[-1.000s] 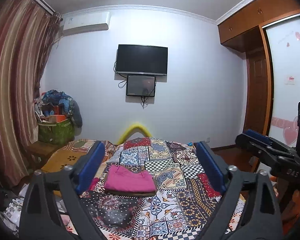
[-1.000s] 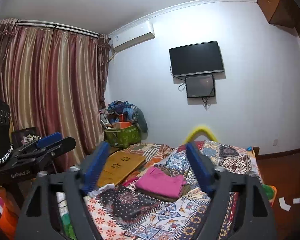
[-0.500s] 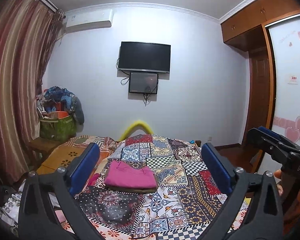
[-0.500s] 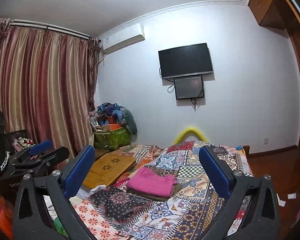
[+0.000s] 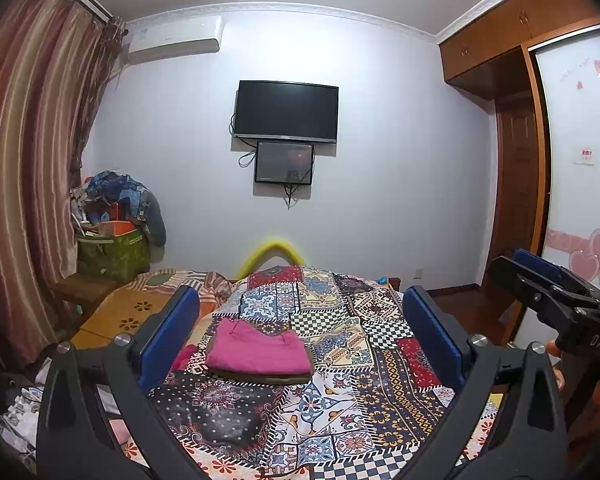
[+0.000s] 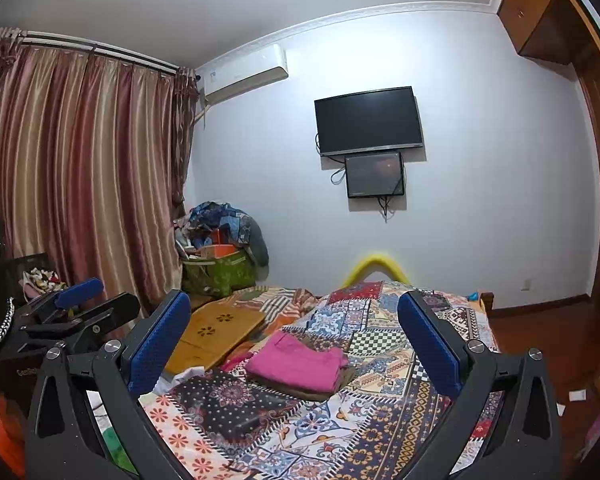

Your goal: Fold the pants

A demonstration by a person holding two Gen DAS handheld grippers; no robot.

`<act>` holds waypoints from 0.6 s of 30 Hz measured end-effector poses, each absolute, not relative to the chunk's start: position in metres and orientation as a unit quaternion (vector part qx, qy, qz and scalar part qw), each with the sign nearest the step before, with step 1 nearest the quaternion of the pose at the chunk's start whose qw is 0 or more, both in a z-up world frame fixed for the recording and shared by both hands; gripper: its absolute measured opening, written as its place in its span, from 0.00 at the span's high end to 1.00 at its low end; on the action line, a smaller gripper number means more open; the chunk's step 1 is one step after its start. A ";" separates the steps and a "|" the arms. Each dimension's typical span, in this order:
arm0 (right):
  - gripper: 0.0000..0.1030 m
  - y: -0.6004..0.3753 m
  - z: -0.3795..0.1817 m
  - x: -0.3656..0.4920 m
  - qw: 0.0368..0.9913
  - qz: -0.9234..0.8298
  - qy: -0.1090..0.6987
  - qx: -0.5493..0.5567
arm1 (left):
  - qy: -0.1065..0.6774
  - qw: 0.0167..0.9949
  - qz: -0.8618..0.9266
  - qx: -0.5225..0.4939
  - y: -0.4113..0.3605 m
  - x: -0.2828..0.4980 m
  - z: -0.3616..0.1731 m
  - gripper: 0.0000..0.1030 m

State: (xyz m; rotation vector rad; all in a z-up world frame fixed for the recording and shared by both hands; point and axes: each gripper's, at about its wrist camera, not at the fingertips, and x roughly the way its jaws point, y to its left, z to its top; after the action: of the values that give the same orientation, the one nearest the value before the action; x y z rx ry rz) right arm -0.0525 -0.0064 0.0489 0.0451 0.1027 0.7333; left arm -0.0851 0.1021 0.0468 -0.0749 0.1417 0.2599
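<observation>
Folded pink pants (image 5: 258, 346) lie on a folded brown garment (image 5: 268, 378) in the middle of the bed's patchwork cover (image 5: 380, 320). My left gripper (image 5: 300, 296) hovers over the near part of the bed, open wide, with the stack framed well beyond its blue pads and nothing held. My right gripper (image 6: 294, 298) is also open and empty, and looks at the same pink pants (image 6: 296, 362) from further right. Each gripper shows in the other's view: the right gripper (image 5: 516, 264) at the right edge, the left gripper (image 6: 100, 300) at the left edge.
A dark flowered cloth (image 5: 220, 408) lies just in front of the stack. A wooden lap tray (image 5: 128, 316) rests on the bed's left side. A green bag (image 5: 112, 252) full of clutter stands by the curtain. A yellow foam tube (image 5: 270, 250) sits at the bed's far end, and a wardrobe (image 5: 516, 184) at the right.
Both grippers' jaws have spread wider apart. The right wrist view has swung a little to the right, so the TV and the bed sit further left in it. The pants have not moved.
</observation>
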 end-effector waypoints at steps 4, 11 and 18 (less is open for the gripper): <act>0.00 -0.007 0.050 -0.054 0.932 0.357 0.050 0.021 | 0.071 0.988 0.129 -0.036 0.102 -0.085 0.046 0.00; 0.00 -0.008 0.051 -0.053 0.934 0.354 0.051 0.022 | 0.071 0.989 0.124 -0.030 0.100 -0.085 0.046 0.00; 0.00 -0.009 0.049 -0.054 0.934 0.353 0.052 0.021 | 0.071 0.990 0.120 -0.030 0.099 -0.085 0.046 0.00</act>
State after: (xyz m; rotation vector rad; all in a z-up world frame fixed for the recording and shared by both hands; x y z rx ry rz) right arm -0.0544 -0.0087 0.0489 0.0421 0.1062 0.7210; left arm -0.0846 0.0990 0.0464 -0.0601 0.1420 0.2411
